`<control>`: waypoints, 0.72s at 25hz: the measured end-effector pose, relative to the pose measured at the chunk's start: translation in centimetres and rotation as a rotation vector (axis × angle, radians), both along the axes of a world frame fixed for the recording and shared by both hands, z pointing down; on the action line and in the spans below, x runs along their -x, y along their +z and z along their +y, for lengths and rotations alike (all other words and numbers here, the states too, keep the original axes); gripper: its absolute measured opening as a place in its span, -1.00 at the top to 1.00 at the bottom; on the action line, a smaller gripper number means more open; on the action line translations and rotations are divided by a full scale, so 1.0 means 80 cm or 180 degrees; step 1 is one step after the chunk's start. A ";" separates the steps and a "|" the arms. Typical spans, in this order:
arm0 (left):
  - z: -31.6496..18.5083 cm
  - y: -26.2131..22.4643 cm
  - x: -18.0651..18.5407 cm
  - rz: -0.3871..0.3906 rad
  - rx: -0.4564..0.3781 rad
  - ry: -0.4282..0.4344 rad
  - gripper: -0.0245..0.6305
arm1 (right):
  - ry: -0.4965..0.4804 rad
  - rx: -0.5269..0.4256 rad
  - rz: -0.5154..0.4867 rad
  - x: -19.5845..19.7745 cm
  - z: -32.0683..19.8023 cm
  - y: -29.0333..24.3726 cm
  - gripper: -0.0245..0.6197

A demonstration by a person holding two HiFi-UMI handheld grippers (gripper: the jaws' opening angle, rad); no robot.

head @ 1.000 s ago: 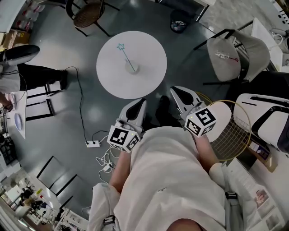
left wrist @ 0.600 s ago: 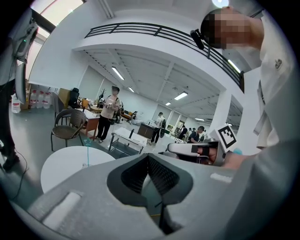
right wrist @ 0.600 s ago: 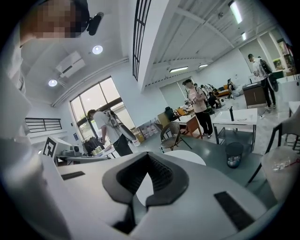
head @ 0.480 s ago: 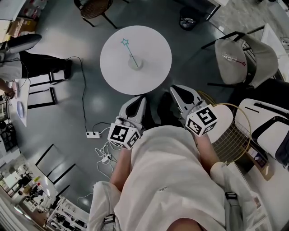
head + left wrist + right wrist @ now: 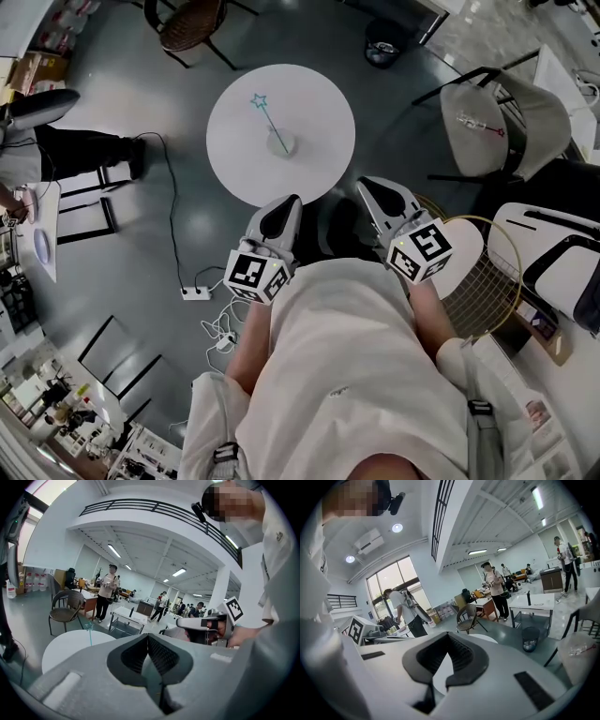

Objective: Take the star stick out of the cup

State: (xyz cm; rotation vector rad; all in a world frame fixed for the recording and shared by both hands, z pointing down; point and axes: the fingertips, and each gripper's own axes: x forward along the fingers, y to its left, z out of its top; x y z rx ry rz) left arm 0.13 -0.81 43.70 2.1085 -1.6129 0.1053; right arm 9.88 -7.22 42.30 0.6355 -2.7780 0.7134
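A thin stick with a teal star leans up and to the left out of a small pale cup in the middle of a round white table. My left gripper and my right gripper are held close to my body, short of the table's near edge, and both point toward it. Both are shut with nothing between their jaws. In the left gripper view the star stick rises over the table, beyond the shut gripper. The right gripper view shows its shut gripper and a slice of table.
A wicker chair and a bin stand beyond the table, a covered grey chair to its right. A power strip with cables lies on the floor at the left. A person stands at the left. A wire hoop sits by my right side.
The head view has swayed a little, so the table shifts slightly in frame. Both grippers stay shut near my body. The star stick still stands in the cup.
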 end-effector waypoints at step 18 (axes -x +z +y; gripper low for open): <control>-0.094 0.075 0.124 0.0002 0.0362 0.0245 0.89 | 0.0275 0.0005 0.0197 0.091 -0.024 -0.010 0.90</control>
